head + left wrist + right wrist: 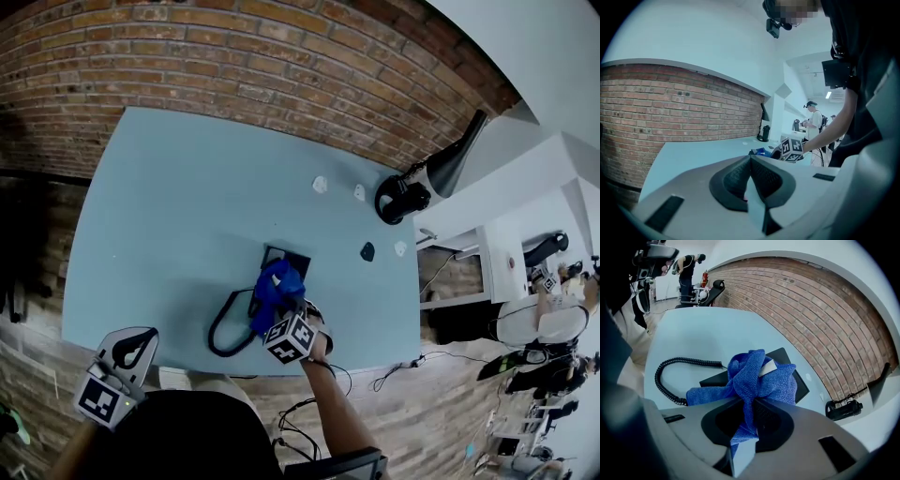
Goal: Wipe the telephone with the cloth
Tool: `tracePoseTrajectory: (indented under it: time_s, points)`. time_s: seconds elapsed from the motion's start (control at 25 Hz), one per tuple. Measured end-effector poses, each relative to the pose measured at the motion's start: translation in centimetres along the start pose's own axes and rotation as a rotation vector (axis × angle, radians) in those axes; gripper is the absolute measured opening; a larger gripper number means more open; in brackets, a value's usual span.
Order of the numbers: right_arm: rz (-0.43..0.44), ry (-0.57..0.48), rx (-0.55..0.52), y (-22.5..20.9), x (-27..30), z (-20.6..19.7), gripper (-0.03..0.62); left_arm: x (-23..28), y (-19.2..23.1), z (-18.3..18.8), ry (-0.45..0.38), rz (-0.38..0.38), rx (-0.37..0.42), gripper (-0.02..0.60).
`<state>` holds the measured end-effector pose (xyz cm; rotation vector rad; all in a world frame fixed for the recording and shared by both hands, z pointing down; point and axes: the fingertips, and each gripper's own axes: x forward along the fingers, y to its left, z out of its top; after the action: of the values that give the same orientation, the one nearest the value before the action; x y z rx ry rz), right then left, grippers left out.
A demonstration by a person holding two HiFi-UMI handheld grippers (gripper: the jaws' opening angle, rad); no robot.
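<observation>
Here my right tool [749,405] was clamped on the blue cloth [759,376], bunched over the black telephone [785,357] near the bench's [178,216] front edge; my left tool [750,164] was fully closed, empty.

- I am reading no words, numbers or brand names anywhere.
- The cube [290,338] on my right tool [750,416] is showing only black-and-white square markers.
</observation>
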<state>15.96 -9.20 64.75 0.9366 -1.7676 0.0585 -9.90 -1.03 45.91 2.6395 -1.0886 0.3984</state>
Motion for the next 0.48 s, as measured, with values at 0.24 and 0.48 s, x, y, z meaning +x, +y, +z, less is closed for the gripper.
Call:
tracePoseTrajectory:
  time_s: [0.24, 0.48]
  points:
    - [0.032, 0.014, 0.017, 2.2, -0.4, -0.9, 0.071, 0.0, 0.3, 0.1, 0.006, 0.005, -0.005, 0.015]
    - [0.072, 0.033, 0.047, 4.3, -0.8, -1.9, 0.071, -0.1, 0.4, 0.1, 0.010, 0.006, -0.013, 0.015]
